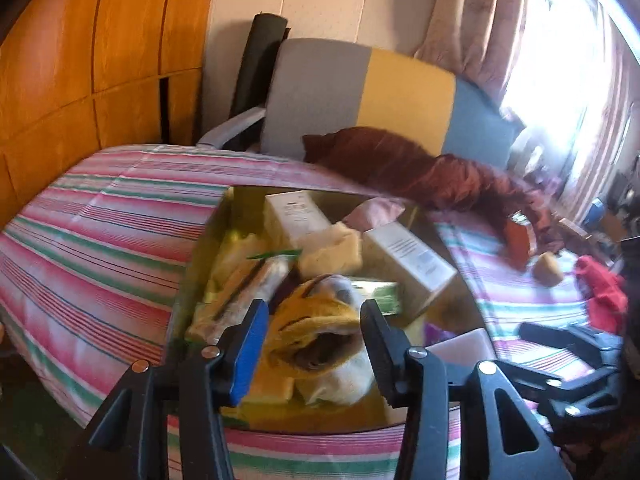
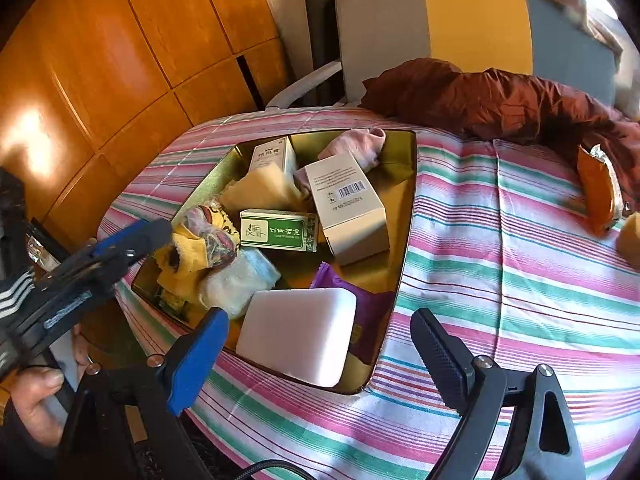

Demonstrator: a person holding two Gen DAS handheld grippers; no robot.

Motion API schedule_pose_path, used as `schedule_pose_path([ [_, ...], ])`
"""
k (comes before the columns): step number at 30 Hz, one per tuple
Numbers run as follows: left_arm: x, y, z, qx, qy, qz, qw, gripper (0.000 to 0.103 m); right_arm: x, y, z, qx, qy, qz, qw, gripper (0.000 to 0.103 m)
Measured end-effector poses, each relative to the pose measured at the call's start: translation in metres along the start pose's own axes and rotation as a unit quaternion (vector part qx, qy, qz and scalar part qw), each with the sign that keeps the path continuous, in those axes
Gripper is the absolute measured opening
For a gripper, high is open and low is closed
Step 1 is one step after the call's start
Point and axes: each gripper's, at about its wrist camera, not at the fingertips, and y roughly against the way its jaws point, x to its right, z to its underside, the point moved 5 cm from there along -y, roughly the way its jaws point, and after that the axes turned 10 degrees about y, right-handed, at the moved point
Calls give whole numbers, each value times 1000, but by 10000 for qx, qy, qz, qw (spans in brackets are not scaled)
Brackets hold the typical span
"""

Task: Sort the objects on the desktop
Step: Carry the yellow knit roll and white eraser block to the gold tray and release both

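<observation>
- Reaching into the gold tin (image 2: 414,168) on the striped bench (image 2: 500,260), my left fingers (image 1: 316,308) straddle the tiger-striped plush piece (image 1: 316,332), which lies in the near-left part of the tin on top of yellow cloths
- My left pads sit close on either side of the plush; I cannot tell whether they press on it or only bracket it
- My right fingers (image 2: 320,320) are spread wide and hold nothing, hanging over the near corner of the tin above the white block (image 2: 298,332)
- I judge the plush to be light, soft and squashy: it should fold under a pinch instead of slipping, and nothing about it looks breakable
- The best hold, I think, is across its thick striped middle, deep enough that the pads gather fabric and not just a loose edge
- One risk is dragging a yellow cloth along, since they lie tangled beneath it
- The green box (image 2: 276,230) and the white carton (image 2: 348,200) just beyond are stiff card with smooth faces; those I would take across the narrow sides, gently, so as not to crush them
</observation>
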Motion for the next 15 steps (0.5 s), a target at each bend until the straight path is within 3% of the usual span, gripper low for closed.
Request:
schedule_pose_path([
  [15, 36, 18, -16, 248, -596, -155, 9978, 56, 31, 17, 10, 78, -242, 317, 9992, 96],
])
